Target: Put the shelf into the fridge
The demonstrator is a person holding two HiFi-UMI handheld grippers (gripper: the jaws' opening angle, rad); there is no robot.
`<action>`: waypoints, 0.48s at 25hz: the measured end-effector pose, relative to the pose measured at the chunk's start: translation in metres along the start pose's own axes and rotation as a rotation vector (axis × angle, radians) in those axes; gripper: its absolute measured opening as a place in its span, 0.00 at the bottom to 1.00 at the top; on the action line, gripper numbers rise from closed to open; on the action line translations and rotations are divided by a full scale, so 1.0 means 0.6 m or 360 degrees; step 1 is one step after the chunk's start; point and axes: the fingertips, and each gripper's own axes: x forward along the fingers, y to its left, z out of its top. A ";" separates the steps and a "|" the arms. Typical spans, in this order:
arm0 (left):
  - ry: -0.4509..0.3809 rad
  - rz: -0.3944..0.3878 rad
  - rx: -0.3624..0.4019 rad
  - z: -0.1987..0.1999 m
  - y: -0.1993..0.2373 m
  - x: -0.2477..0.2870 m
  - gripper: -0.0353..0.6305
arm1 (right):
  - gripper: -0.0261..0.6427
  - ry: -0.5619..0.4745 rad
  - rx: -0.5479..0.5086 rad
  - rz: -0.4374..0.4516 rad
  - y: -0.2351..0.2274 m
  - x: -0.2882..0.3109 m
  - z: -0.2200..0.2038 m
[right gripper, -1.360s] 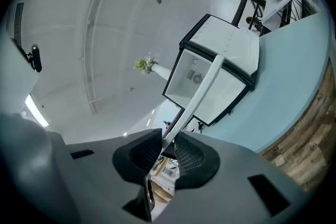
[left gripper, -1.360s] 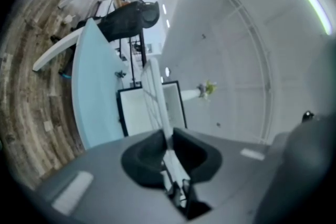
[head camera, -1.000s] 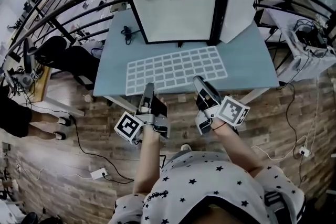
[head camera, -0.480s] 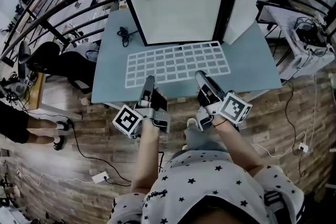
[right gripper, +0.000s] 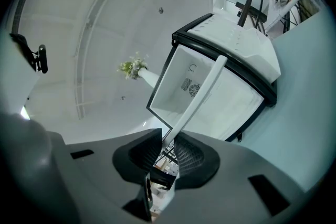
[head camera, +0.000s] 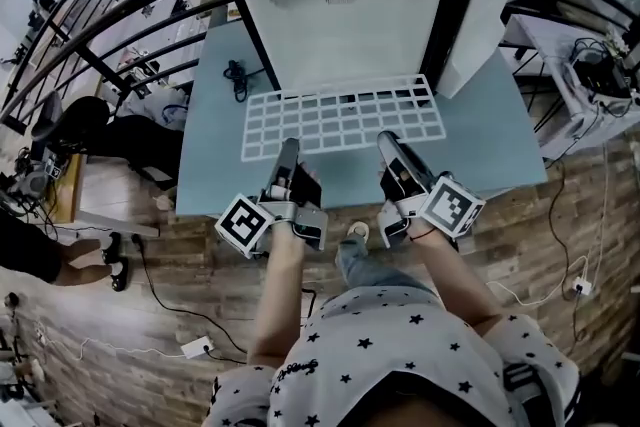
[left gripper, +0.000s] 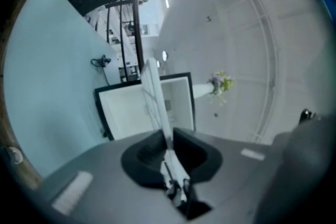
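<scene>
Head view: the white wire shelf [head camera: 345,123] is out flat over the blue desk [head camera: 210,150], far edge right up at the open front of the fridge [head camera: 345,30]. The fridge door [head camera: 482,15] is swung out on the fridge's right. The left gripper [head camera: 288,160] and right gripper [head camera: 392,153] both have the shelf's edge farthest from the fridge.

Left gripper view: fingers [left gripper: 144,152] pinching the shelf, which runs edge-on toward the fridge's white inside.

Right gripper view: same deal, fingers [right gripper: 191,157] clamped on the shelf rim. The shelf points into the fridge, with the fan grille [right gripper: 195,89] on its back wall.
</scene>
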 end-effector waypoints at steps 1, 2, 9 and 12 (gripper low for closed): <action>0.0009 0.0001 -0.0001 0.005 0.005 0.011 0.12 | 0.13 -0.0008 0.0003 -0.0008 -0.006 0.009 0.002; 0.0017 0.0003 -0.0003 0.010 0.009 0.021 0.12 | 0.13 -0.0013 0.0008 -0.0017 -0.011 0.018 0.005; 0.0077 -0.0001 -0.0011 0.029 0.025 0.094 0.12 | 0.13 -0.0042 0.0008 -0.0051 -0.036 0.069 0.038; 0.0097 -0.0006 -0.0023 0.036 0.032 0.124 0.12 | 0.13 -0.0056 0.0005 -0.0067 -0.048 0.088 0.051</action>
